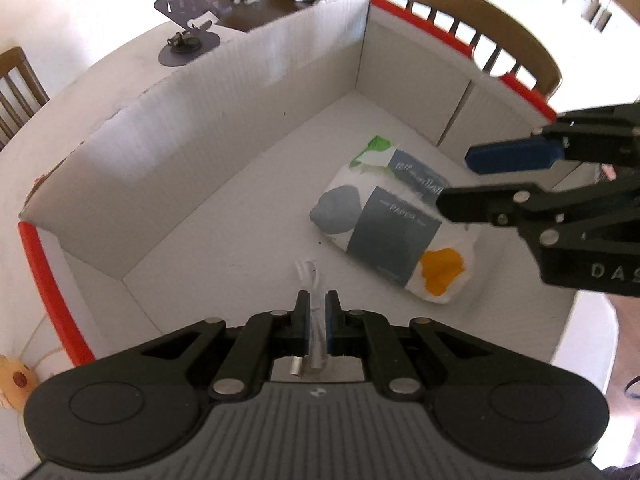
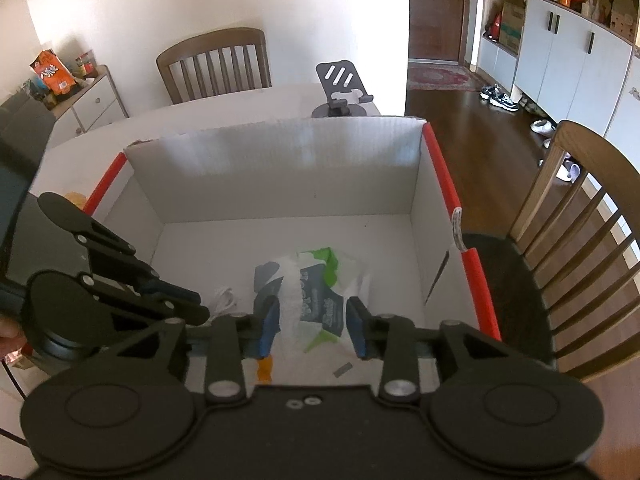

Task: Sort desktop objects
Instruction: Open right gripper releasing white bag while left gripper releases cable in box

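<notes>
left tool [image 1: 317, 312] clamping white cable [image 1: 310, 280], right tool [image 2: 312, 320] parted above tissue pack [image 1: 394, 224]

We're inside a home, in the dining area: a white table [image 2: 248, 104] ringed by slatted wooden chairs [image 2: 214, 64], a white sideboard [image 2: 94, 100] loaded with snack packets [image 2: 52, 70], dark wood flooring [image 2: 460, 120] running to a front door [image 2: 436, 8], sneakers [image 2: 500, 98] and slippers [image 2: 542, 126] lined up by tall white cupboards [image 2: 568, 60], a patterned rug [image 2: 438, 76] in the hallway

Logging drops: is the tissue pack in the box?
In: the tissue pack lies on the floor of the box, below the open right gripper.
</notes>
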Demonstrator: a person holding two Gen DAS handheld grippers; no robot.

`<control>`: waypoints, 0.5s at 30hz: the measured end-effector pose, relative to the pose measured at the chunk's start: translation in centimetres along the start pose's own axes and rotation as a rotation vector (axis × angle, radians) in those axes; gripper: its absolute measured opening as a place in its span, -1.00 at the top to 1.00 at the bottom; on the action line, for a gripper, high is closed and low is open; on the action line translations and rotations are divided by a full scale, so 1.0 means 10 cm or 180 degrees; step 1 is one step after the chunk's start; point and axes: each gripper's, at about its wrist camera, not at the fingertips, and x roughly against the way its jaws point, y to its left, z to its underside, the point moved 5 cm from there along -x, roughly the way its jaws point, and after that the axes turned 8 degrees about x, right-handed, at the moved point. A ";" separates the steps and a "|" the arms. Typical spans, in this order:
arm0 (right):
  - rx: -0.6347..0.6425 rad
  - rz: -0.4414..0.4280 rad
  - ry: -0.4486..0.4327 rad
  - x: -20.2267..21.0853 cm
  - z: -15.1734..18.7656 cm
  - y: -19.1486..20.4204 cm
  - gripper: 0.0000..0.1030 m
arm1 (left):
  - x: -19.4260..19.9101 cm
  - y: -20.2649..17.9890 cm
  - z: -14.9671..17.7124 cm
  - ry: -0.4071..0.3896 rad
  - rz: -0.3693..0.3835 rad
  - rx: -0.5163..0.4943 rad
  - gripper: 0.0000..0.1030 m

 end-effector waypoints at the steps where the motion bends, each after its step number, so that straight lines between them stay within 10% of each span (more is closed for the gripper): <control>1: -0.0002 -0.0013 -0.0005 0.02 0.00 0.01 0.25 | 0.03 0.00 0.01 -0.0038 0.0016 0.0017 0.89; 15: 0.0078 -0.0126 -0.0178 0.29 -0.03 0.10 0.00 | 0.62 -0.10 0.10 -0.0567 0.0096 0.0204 0.89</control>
